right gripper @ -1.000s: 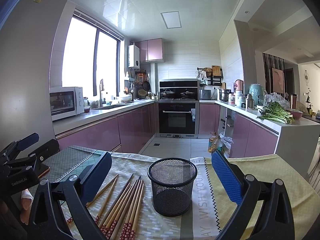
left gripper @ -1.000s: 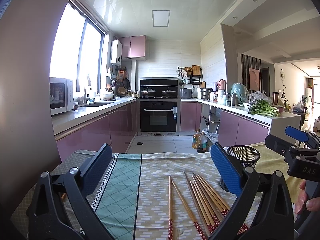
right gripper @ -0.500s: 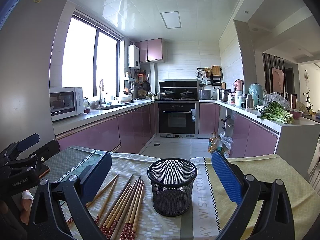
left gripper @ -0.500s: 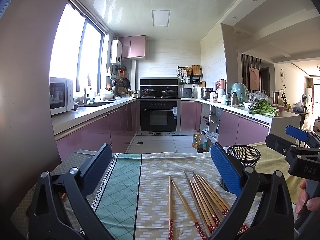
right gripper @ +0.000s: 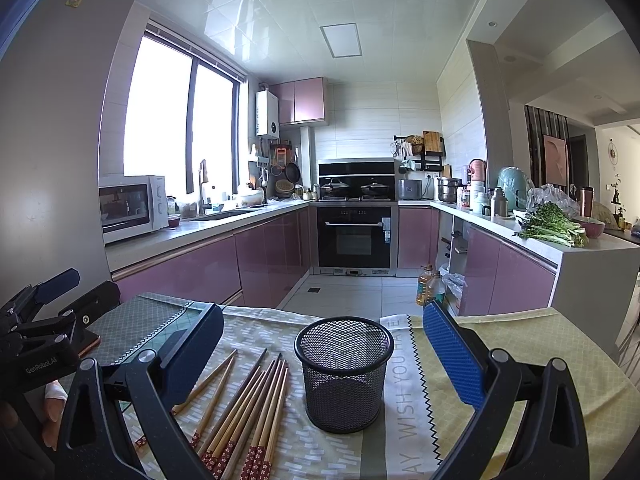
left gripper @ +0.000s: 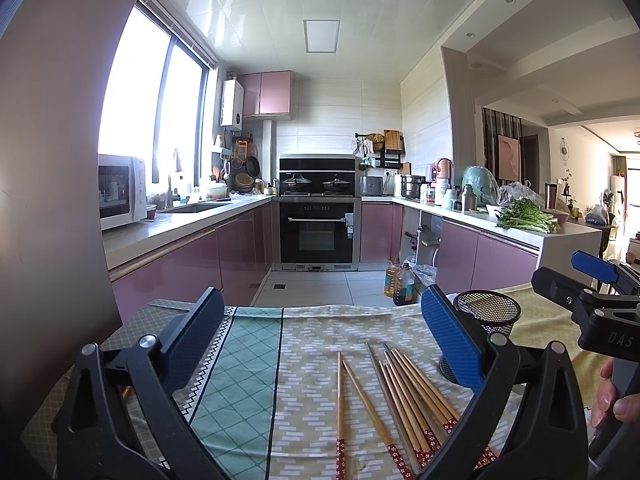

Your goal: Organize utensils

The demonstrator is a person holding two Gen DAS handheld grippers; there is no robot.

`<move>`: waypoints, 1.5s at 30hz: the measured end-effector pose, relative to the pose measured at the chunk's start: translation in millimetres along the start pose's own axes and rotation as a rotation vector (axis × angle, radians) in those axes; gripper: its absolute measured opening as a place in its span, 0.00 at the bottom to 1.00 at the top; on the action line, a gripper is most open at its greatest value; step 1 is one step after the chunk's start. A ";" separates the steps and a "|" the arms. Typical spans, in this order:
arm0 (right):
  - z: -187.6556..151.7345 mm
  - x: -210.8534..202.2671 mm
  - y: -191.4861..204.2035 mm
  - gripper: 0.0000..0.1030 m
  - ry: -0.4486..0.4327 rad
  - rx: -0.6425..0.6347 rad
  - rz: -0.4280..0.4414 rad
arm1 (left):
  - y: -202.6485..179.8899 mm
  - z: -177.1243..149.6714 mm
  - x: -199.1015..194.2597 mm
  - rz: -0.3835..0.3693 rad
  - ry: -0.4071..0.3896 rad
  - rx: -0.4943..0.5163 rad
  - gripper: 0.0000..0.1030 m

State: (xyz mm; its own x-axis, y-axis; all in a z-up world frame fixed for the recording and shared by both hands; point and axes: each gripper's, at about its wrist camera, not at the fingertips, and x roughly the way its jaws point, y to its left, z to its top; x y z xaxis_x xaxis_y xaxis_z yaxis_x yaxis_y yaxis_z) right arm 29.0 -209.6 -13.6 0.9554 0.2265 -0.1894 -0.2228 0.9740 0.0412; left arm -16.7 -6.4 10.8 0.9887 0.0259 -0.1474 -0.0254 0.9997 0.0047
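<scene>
left wrist view: left gripper (left gripper: pixel 320 344) gapes wide, empty, above the chopsticks (left gripper: pixel 400 396) lying loose on the tablecloth (left gripper: pixel 248 360). right gripper (right gripper: pixel 320 356), equally spread and empty, frames the upright mesh cup (right gripper: pixel 344 372) beside them.

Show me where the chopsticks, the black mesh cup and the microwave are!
chopsticks (right gripper: pixel 256 408), right wrist view, on the wooden shafts mid-bundle.
black mesh cup (right gripper: pixel 344 384), right wrist view, on its front mesh wall.
microwave (right gripper: pixel 132 206), right wrist view, on its glass door.
</scene>
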 end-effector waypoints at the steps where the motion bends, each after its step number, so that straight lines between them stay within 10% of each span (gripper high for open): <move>1: 0.1 0.3 0.5 0.94 0.000 -0.001 -0.001 | 0.0 -0.2 -0.1 0.000 0.000 0.001 0.94; 23: 0.2 0.1 -0.2 0.94 0.011 0.001 0.013 | -0.8 -4.8 6.3 -0.008 0.019 0.008 0.94; 32: -16.9 17.4 16.3 0.94 0.189 -0.074 0.153 | 2.9 -17.5 32.0 -0.047 0.174 0.072 0.94; 45: -69.6 86.9 20.9 0.44 0.598 -0.024 0.213 | 3.0 -67.5 104.3 -0.182 0.551 0.113 0.69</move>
State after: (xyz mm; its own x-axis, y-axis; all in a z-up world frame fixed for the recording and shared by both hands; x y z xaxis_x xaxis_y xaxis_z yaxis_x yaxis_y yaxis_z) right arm 93.9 -169.7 -97.5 0.6174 0.3680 -0.6953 -0.4074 0.9057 0.1175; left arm 76.3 -0.6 -71.3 0.7527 -0.1187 -0.6475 0.1830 0.9826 0.0326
